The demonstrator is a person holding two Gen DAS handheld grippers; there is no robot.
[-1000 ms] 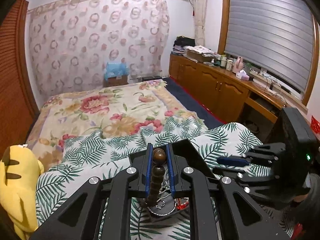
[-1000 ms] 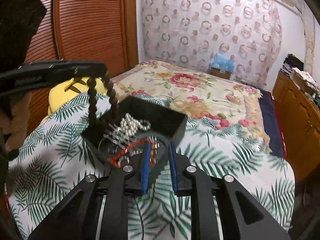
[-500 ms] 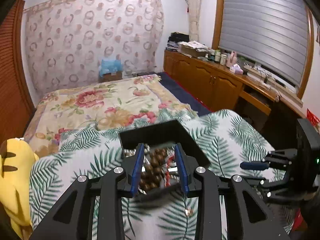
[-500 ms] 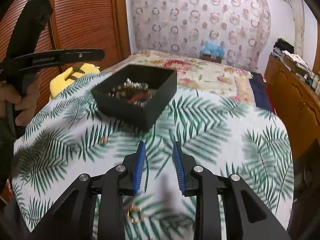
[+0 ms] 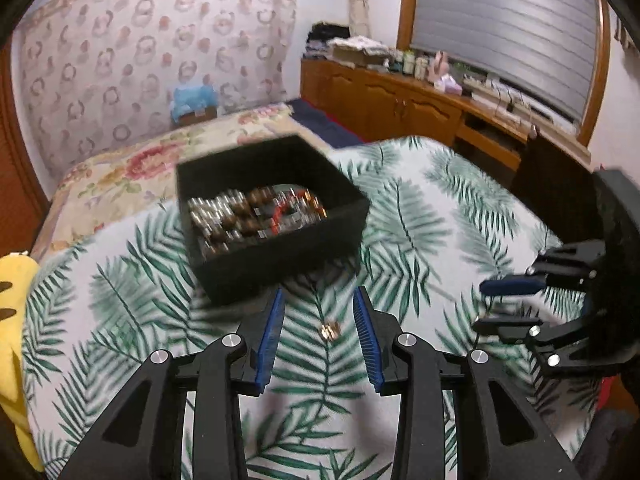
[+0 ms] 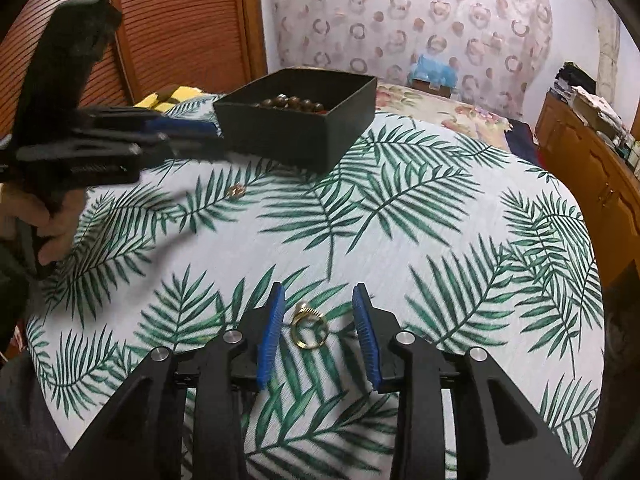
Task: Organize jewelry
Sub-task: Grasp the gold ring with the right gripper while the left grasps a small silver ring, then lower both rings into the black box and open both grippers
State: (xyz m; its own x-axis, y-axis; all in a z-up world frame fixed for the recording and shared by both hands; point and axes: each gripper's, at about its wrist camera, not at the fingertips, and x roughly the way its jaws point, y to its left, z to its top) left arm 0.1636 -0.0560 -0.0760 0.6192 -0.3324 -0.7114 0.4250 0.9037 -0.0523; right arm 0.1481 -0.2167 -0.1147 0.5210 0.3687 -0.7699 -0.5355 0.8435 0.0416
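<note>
A black open box full of bead bracelets and chains stands on the palm-leaf tablecloth; it also shows in the right wrist view. My left gripper is open just short of the box, with a small gold ring lying between its fingers. That ring also shows in the right wrist view. My right gripper is open, with a larger gold ring lying on the cloth between its fingers. Both grippers hold nothing.
The round table drops off at its right and near edges. A bed lies behind it, a wooden cabinet to the right, a yellow plush toy at the left. The other gripper is at the right.
My left gripper let the brown bead bracelet go into the box, opened and pulled back. My right gripper opened, drew back from the box and came down over the larger gold ring.
</note>
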